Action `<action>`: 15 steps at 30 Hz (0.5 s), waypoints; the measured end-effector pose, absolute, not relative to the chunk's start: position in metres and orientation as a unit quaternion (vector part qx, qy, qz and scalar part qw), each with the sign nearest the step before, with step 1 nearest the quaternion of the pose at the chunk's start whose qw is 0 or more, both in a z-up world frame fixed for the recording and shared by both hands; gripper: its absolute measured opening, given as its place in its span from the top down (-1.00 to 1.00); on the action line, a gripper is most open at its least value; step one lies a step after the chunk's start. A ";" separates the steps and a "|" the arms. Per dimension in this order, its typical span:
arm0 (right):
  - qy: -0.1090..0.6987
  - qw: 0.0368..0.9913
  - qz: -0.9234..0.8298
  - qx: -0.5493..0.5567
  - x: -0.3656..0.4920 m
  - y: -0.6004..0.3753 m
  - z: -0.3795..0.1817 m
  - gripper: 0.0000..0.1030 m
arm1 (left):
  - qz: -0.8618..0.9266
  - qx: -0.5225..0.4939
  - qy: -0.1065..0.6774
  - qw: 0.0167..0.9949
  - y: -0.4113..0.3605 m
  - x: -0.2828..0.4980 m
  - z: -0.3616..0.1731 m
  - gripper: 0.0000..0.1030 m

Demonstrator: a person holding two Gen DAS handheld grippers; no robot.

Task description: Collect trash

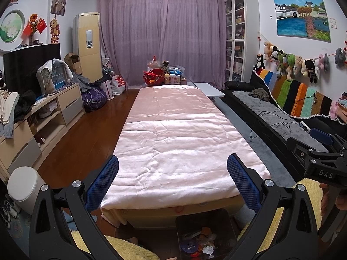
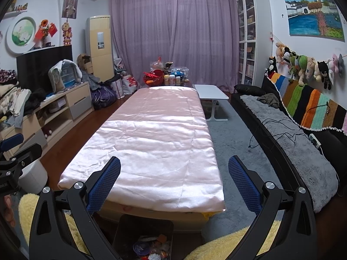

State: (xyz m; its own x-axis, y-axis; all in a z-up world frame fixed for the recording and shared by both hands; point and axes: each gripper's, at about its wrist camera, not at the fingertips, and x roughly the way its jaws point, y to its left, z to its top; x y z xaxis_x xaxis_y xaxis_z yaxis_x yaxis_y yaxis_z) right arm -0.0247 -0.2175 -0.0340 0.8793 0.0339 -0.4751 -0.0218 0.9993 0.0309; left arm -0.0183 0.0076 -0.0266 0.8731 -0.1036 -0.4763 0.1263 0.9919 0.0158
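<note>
A dark trash bin (image 1: 206, 223) stands on the floor at the near end of the long table and holds several scraps of trash (image 1: 199, 242). It shows in the right wrist view too (image 2: 145, 225), with its trash (image 2: 151, 249). My left gripper (image 1: 173, 184) is open and empty above the near end of the pink tablecloth (image 1: 177, 143). My right gripper (image 2: 174, 184) is open and empty over the same cloth (image 2: 147, 147). The right gripper also shows at the right edge of the left wrist view (image 1: 321, 158).
A white cylindrical bin (image 1: 23, 186) stands on the floor at the left. Bottles and a red basket (image 1: 153, 77) sit at the table's far end. A black sofa with a grey throw (image 1: 282, 117) runs along the right, a TV cabinet (image 1: 39, 117) along the left. A small white table (image 2: 211, 93) stands beside the long table.
</note>
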 end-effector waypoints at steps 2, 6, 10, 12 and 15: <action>0.245 0.969 0.014 0.012 -0.024 -0.218 -0.034 -0.94 | -0.061 0.024 0.244 0.968 0.007 -0.018 -0.025 -0.84; 0.245 0.969 0.014 0.012 -0.025 -0.218 -0.034 -0.94 | -0.061 0.024 0.244 0.968 0.007 -0.018 -0.024 -0.84; 0.245 0.969 0.014 0.012 -0.025 -0.218 -0.034 -0.94 | -0.061 0.024 0.244 0.968 0.007 -0.019 -0.023 -0.84; 0.246 0.969 0.013 0.012 -0.025 -0.217 -0.034 -0.94 | -0.060 0.023 0.245 0.967 0.007 -0.018 -0.022 -0.84; 0.246 0.969 0.013 0.013 -0.026 -0.217 -0.033 -0.94 | -0.052 0.023 0.246 0.968 0.007 -0.017 -0.022 -0.84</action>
State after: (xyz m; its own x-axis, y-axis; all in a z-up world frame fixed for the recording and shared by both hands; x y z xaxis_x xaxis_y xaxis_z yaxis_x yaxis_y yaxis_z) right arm -0.0257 -0.2173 -0.0333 0.8791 0.0313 -0.4756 -0.0187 0.9993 0.0312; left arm -0.0168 0.0075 -0.0221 0.8733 -0.0893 -0.4789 0.1122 0.9935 0.0193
